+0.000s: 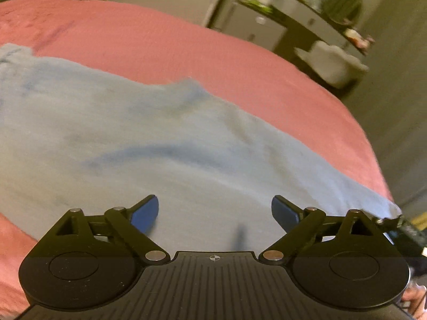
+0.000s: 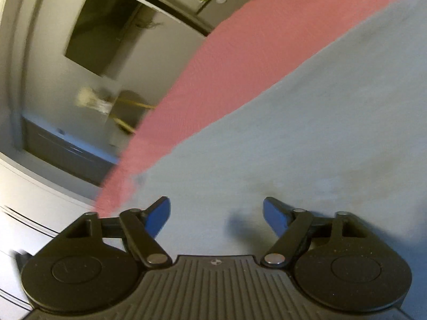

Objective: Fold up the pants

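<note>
A: Left wrist view?
B: Pale blue pants lie spread on the pink bed, creased, one corner peaking at the far edge. The left hand-held gripper is wide, empty.
A: Right wrist view?
B: Pants smooth, bed left. The right hand-held gripper is wide, empty.
</note>
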`<state>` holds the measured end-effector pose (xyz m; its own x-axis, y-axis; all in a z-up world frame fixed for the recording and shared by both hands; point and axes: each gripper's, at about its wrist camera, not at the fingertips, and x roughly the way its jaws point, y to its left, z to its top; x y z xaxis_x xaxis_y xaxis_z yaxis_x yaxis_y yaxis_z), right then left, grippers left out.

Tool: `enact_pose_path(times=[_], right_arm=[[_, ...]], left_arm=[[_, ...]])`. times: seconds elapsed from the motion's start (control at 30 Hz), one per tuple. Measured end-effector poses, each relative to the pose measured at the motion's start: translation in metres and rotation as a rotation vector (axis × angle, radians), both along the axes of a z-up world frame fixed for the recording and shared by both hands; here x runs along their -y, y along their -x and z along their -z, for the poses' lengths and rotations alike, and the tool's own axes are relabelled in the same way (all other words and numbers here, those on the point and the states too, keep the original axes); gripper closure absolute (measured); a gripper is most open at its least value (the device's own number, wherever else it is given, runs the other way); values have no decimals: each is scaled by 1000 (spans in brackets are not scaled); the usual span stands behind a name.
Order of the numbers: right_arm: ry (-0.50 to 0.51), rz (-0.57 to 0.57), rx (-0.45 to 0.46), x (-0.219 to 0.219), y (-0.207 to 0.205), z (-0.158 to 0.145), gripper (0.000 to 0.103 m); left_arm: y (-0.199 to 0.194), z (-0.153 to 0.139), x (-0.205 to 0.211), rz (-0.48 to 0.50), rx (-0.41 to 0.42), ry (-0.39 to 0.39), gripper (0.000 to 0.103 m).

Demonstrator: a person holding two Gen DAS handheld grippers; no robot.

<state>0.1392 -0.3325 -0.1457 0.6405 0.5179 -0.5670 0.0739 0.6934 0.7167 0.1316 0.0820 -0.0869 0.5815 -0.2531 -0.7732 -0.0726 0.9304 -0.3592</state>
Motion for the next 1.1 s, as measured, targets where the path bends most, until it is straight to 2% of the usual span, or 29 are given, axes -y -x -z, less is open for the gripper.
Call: enact_pose_path(times=[0.07, 0.13, 0.2, 0.23, 0.27, 0.33, 0.4, 0.47, 0.5, 0.53, 0.57, 0.67, 0.7, 0.77, 0.87, 0.9, 1.0, 1.1], right_arm=[[80, 23, 6, 27, 18, -5, 21], [56, 86, 0, 66, 33, -7, 21], [55, 199, -14, 110, 46, -12, 20], [112, 287, -35, 126, 52, -17, 18], [233, 388, -76, 143, 56, -25, 18], [401, 511, -119, 167, 61, -41, 18], [423, 549, -123, 179, 62, -48, 18], [458, 550, -153, 208, 69, -48, 19], [496, 535, -174, 212, 63, -46, 23], [525, 520, -188, 192, 49, -44, 32], [541, 503, -199, 176, 37, -43, 37], [593, 473, -191, 186, 20, -37, 48], [594, 470, -176, 197, 29, -40, 50], [571, 455, -143, 204, 15, -46, 50], [617, 407, -123, 200, -7, -45, 50], [618, 398, -114, 198, -13, -44, 55], [620, 402, -97, 193, -23, -36, 93], [710, 411, -64, 181, -31, -35, 94]], left_arm=[[5, 9, 20, 25, 12, 21, 8], [10, 20, 34, 51, 14, 2, 8], [13, 29, 43, 76, 16, -52, 8], [12, 32, 47, 84, 19, -89, 8], [12, 35, 50, 85, 17, -126, 8], [11, 37, 50, 75, 19, -138, 8], [8, 39, 50, 77, 20, -135, 7], [7, 42, 51, 83, 17, -156, 7], [6, 43, 53, 85, 19, -167, 7], [6, 44, 56, 89, 25, -180, 7], [7, 43, 58, 96, 30, -192, 7], [9, 45, 64, 117, 41, -233, 7], [8, 45, 65, 123, 45, -241, 7], [8, 46, 66, 133, 51, -250, 6], [7, 48, 67, 139, 53, -256, 3], [7, 48, 68, 141, 52, -260, 3], [7, 48, 70, 141, 59, -268, 3], [10, 43, 66, 129, 81, -238, 3]])
